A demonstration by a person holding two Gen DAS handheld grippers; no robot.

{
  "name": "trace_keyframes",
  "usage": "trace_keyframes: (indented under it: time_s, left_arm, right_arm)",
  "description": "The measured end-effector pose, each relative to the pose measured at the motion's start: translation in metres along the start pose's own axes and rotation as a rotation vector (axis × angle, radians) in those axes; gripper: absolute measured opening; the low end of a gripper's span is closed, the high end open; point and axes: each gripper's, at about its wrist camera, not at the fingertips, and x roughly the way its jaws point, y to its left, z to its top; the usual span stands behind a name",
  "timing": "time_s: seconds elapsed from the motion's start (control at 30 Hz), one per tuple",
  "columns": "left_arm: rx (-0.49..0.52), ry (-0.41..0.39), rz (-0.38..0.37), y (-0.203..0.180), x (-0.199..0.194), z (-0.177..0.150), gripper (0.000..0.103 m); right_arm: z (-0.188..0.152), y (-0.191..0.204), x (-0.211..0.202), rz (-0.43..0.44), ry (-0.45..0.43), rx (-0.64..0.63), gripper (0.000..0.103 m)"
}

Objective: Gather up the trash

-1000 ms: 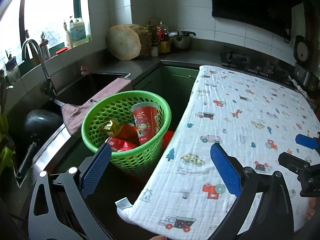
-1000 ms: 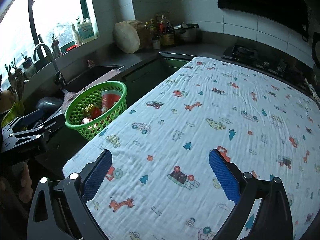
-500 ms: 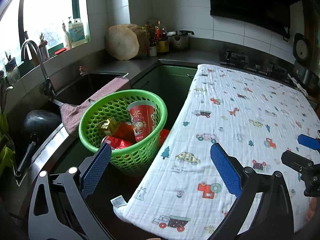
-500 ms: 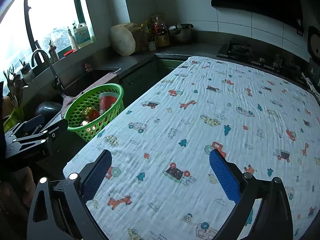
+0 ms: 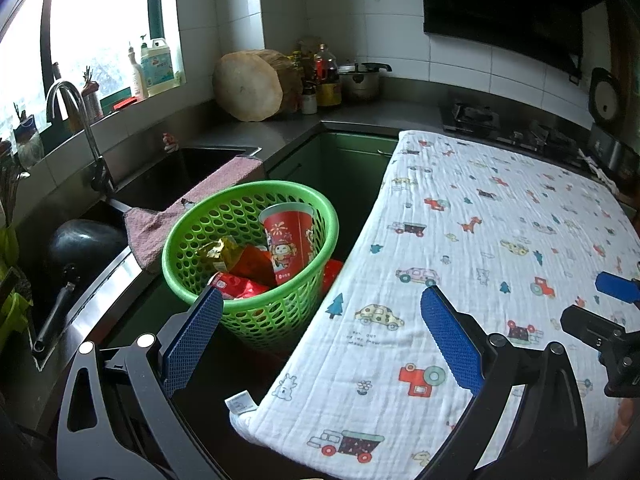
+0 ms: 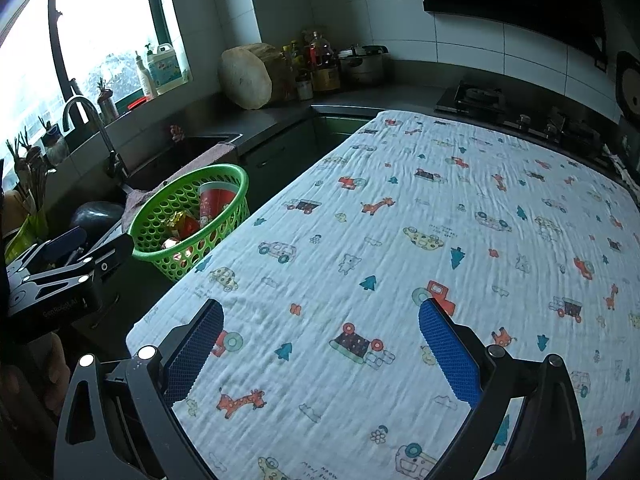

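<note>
risk: green basket sits just beside the edge of the patterned cloth, already loaded with a red cup and crumpled wrappers. a careless sweep from the left gripper could tip it or knock the upright cup out, spilling collected trash. something red shows behind the basket, low; possibly a stray piece, hard to tell.

left gripper: jaws spread wide, nothing between them, hanging above the gap between basket and cloth. right gripper: jaws equally wide, empty, over bare cloth. no loose trash visible on the cloth top.
</note>
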Motion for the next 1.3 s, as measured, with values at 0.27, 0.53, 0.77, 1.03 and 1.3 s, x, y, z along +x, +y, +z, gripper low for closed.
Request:
trace_keyframes:
  time_s: [0.27, 0.53, 0.77, 1.03, 1.3]
  left_arm:
    - [0.001, 0.000, 0.006, -0.0006, -0.0001, 0.0003, 0.098]
    - [0.004, -0.001, 0.005, 0.0000, -0.0018, 0.0006, 0.098]
    - [0.009, 0.000, -0.003, 0.0004, -0.0043, -0.0013, 0.098]
    - [0.012, -0.007, -0.011, 0.0016, -0.0072, -0.0020, 0.098]
    - [0.011, -0.016, 0.005, 0.0027, -0.0071, -0.0041, 0.098]
  right_arm:
    - [0.0002, -0.0003, -0.0006, 0.000, -0.003, 0.002, 0.095]
    - [0.0021, -0.0029, -0.0039, 0.005, -0.016, 0.022, 0.095]
    - [0.0042, -0.0040, -0.0064, -0.002, -0.022, 0.019, 0.095]
    - [0.0052, -0.0039, -0.0050, -0.006, -0.019, 0.018, 0.095]
    - [0.0039, -0.0019, -0.0016, -0.008, -0.015, 0.007, 0.095]
